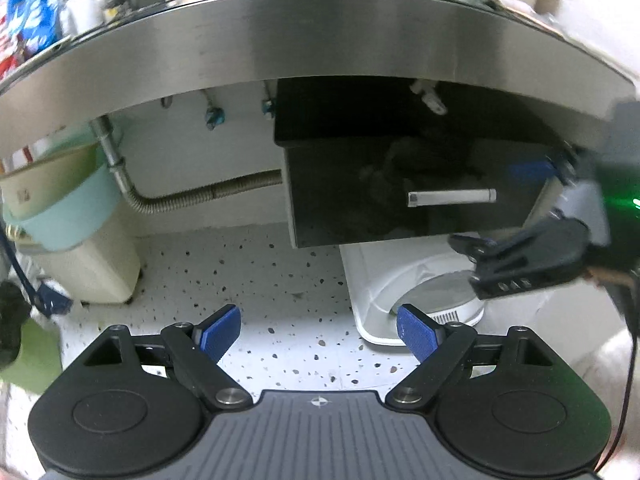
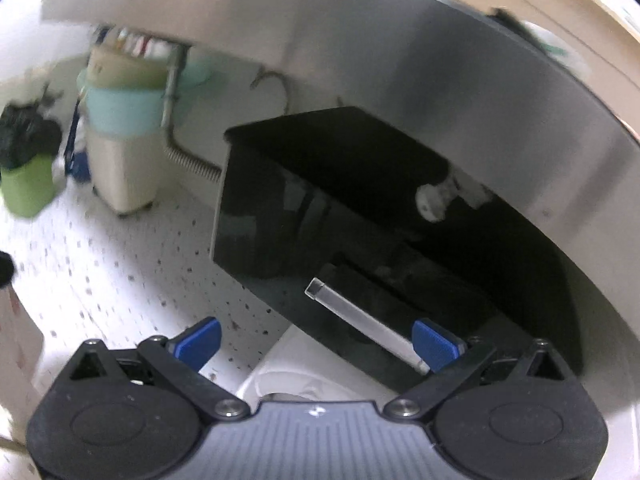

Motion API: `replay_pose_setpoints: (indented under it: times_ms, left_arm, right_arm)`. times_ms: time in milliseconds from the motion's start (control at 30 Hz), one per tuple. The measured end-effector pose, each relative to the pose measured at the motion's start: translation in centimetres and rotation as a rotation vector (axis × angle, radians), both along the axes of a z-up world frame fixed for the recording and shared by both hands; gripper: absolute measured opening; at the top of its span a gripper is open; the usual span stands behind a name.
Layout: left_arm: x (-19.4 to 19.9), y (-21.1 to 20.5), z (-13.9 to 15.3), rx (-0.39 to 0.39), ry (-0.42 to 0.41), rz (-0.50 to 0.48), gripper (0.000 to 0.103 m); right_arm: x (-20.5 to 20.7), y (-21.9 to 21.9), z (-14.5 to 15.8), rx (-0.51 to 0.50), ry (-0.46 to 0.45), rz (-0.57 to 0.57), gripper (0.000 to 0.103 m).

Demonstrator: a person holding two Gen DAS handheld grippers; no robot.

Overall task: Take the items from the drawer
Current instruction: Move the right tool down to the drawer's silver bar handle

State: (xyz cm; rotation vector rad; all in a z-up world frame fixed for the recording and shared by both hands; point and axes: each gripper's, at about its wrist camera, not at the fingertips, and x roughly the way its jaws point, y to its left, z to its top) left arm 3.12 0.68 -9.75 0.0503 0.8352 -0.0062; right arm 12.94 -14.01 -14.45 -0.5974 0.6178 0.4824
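Observation:
A glossy black drawer [image 1: 360, 184] hangs under a steel counter edge [image 1: 312, 40] and looks shut; its contents are hidden. It has a silver bar handle [image 1: 452, 197]. My left gripper [image 1: 318, 332] is open and empty, low in front of the drawer. My right gripper [image 2: 316, 340] is open and empty, close to the drawer [image 2: 280, 216]; its right pad [image 2: 434, 344] sits beside the near end of the handle [image 2: 360, 320]. The right gripper also shows at the right edge of the left wrist view [image 1: 532, 256].
A speckled white floor [image 1: 248, 280] lies below. A white appliance [image 1: 400, 300] stands under the drawer. A flexible metal pipe [image 1: 192, 196], a cream bin with teal basins [image 1: 68, 216] and a green bin [image 2: 28, 188] are at the left. Clutter sits on the counter.

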Motion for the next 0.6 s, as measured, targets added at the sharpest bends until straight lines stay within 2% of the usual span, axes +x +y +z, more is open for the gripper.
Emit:
replay_pose_setpoints:
  times_ms: [133,233,367,467,600]
  left_arm:
    - [-0.3,-0.4,-0.2,0.013,-0.001,-0.031,0.086]
    - [-0.7,-0.2,0.0,0.009,-0.033,-0.026,0.087]
    - [-1.0,-0.1,0.3,0.029,-0.061,-0.012,0.094]
    - [-1.0,-0.6,0.2,0.091,-0.066,-0.003,0.095]
    - [-0.9,-0.5,-0.1,0.115,-0.041,0.001,0.095]
  right_arm:
    - [1.1,1.3,-2.4,-0.197,-0.039,0.118,0.102]
    - [2.1,2.0,-4.2,-0.328,-0.044,0.187,0.102]
    - [3.9,2.3,-6.4,-0.443,-0.011,0.248,0.102]
    - [4.9,2.5,-7.7,-0.522,0.004,0.286,0.102]
    - [5.7,2.5,-9.3,-0.594,0.034,0.332,0.102]
